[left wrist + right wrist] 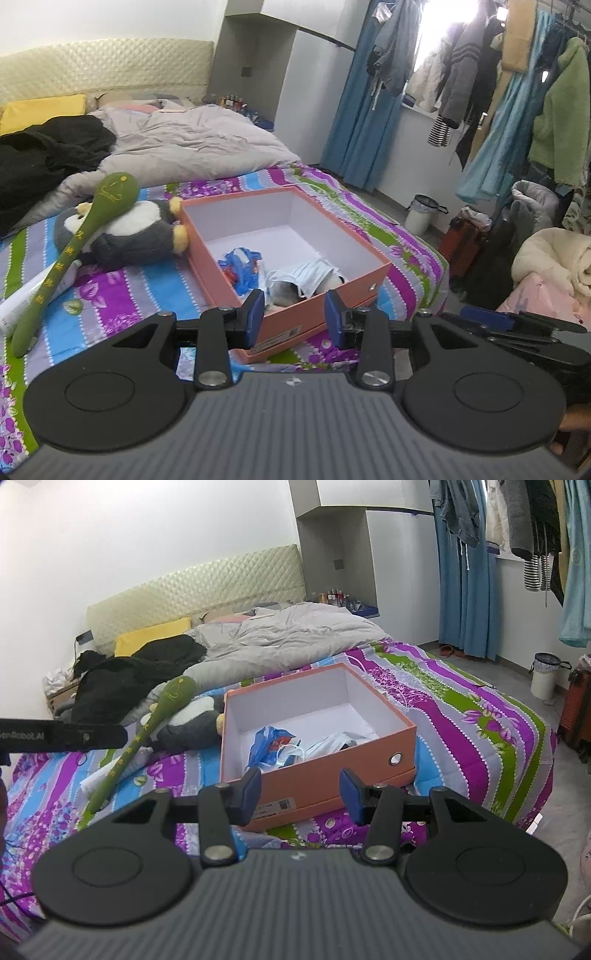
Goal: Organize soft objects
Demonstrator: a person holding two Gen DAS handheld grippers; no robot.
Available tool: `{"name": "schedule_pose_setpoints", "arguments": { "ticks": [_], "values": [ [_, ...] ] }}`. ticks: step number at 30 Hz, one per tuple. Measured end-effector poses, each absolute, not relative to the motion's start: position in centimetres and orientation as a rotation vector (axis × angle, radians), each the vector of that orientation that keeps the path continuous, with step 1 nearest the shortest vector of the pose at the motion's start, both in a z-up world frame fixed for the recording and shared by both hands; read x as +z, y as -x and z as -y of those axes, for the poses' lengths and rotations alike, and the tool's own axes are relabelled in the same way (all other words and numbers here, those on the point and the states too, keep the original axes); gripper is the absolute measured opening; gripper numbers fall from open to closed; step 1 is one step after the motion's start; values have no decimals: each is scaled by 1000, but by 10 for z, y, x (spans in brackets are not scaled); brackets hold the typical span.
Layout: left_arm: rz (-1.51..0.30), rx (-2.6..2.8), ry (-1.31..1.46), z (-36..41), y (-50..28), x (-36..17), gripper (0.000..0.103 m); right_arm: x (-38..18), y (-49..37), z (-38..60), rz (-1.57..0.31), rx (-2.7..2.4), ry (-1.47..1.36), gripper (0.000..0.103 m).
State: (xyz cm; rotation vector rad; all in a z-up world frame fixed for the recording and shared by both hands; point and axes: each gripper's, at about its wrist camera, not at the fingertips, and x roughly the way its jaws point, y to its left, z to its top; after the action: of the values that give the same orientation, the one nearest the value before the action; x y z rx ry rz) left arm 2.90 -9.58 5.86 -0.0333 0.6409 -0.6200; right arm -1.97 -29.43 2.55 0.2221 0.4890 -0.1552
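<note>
The grey-and-white plush penguin with yellow feet [125, 236] lies on the striped floral bedspread [110, 295], touching the left wall of the open orange cardboard box [317, 310], with a long green soft mallet [66, 258] slanting across it, head up and away, handle toward the near left. Both lie up and left of the left gripper [295, 317], which hangs partly open and empty. The right gripper [301, 794], likewise part-open and empty, faces the box, so the left hand looks nearer.
</note>
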Motion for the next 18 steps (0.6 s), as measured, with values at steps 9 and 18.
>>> {"name": "schedule_pose_setpoints", "arguments": {
  "ticks": [9,18],
  "values": [
    [-655,-616,40,93,-35,53,41,26,16,294,-492,-164,-208,50],
    [-663,-607,45,94,-40,49,41,26,19,292,-493,-170,-217,50]
  ]
}}
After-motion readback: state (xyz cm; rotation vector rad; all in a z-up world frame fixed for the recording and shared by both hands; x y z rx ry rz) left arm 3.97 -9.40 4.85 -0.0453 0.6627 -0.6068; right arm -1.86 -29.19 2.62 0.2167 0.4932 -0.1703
